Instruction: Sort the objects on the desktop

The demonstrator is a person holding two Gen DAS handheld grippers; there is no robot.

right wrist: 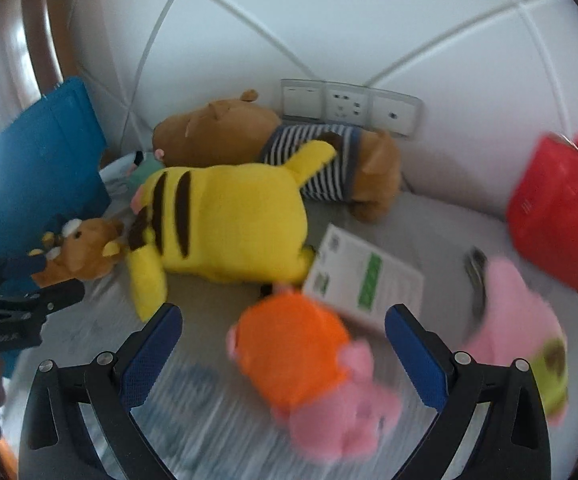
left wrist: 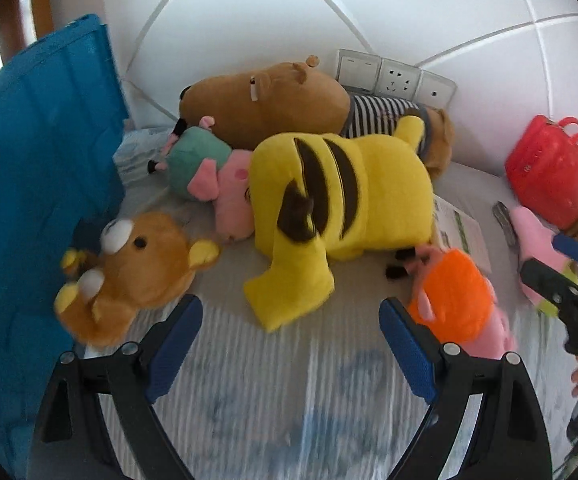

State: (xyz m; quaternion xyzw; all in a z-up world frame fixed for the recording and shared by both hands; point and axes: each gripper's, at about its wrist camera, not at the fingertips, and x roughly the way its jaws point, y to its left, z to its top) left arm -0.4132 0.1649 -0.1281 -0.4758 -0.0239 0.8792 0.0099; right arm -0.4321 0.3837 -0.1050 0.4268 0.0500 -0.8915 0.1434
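Note:
Several plush toys lie on the pale table. A yellow plush with brown stripes lies in the middle, in front of a big brown bear in a striped shirt. A small brown bear sits at the left. My left gripper is open just short of the yellow plush's tail, holding nothing. My right gripper is open, and a pink pig in an orange dress lies between its fingers, with the pads clear of it.
A blue bin stands at the left and a red basket at the right. A booklet, a pink-and-green plush, a pig in a teal dress and wall sockets are also there.

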